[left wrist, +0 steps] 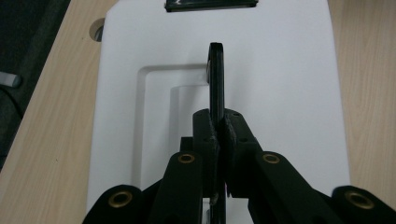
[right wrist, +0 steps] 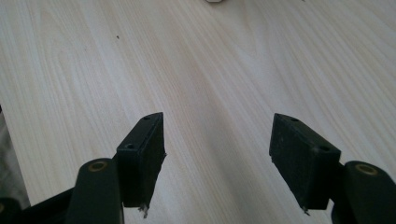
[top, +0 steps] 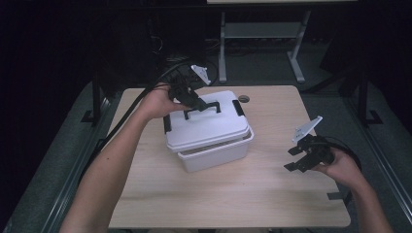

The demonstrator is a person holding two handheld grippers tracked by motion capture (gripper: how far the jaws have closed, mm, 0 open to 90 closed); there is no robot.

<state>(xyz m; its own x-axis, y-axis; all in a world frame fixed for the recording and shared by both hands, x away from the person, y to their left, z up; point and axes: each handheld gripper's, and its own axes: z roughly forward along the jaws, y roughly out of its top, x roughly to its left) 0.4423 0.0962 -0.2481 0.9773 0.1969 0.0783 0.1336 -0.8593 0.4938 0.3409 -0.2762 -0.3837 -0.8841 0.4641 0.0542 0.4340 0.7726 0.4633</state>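
A white plastic box (top: 216, 155) stands in the middle of the wooden table, its white lid (top: 209, 127) lying a little askew on top. The lid's black handle (top: 203, 108) stands upright out of its recess. My left gripper (top: 194, 103) reaches in from the back left and is shut on that handle. In the left gripper view the thin handle (left wrist: 215, 79) is pinched between the pads of the left gripper (left wrist: 218, 128) above the lid (left wrist: 280, 93). My right gripper (top: 294, 158) hovers open at the right, apart from the box. The right gripper (right wrist: 217, 140) holds nothing over bare wood.
Black latches sit at the lid's ends (top: 238, 108) (top: 167, 124). A round cable hole (top: 244, 98) lies in the table (top: 233, 194) behind the box. Dark floor and a desk frame (top: 223, 43) lie beyond the far edge.
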